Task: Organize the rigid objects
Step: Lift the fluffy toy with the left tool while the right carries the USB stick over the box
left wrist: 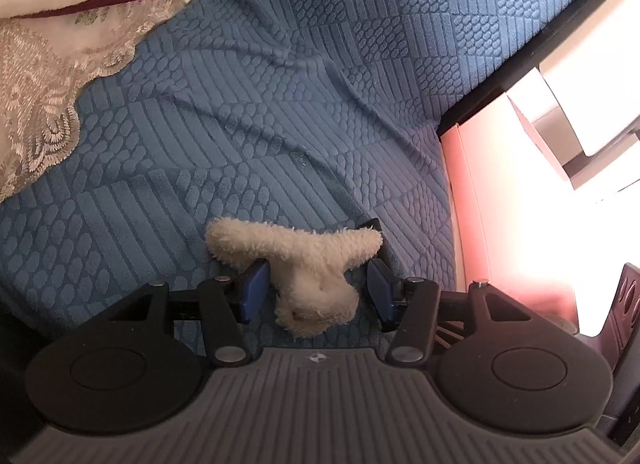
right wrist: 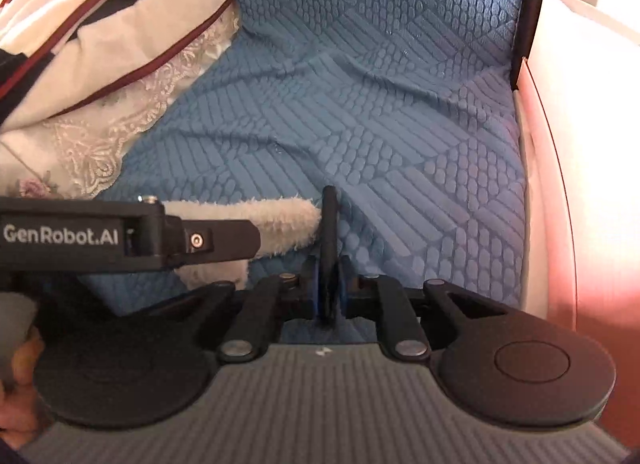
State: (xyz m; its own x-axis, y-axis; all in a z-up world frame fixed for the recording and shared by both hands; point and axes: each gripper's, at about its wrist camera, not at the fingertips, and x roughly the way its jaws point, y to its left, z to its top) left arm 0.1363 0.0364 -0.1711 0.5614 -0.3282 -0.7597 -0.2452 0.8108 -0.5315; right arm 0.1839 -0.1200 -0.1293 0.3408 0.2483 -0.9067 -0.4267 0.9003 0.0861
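Observation:
A cream plush toy lies on the blue textured sofa cover. My left gripper straddles it with its blue pads on either side, a gap showing on each side, so it is open. In the right wrist view the same plush toy shows behind the left gripper's black body. My right gripper is shut on a thin black flat object that stands upright between its pads, right beside the toy.
A white pillow with lace trim and a maroon stripe lies at the left, also in the right wrist view. A pink-white sofa arm borders the seat on the right. A dark frame edge runs up the right.

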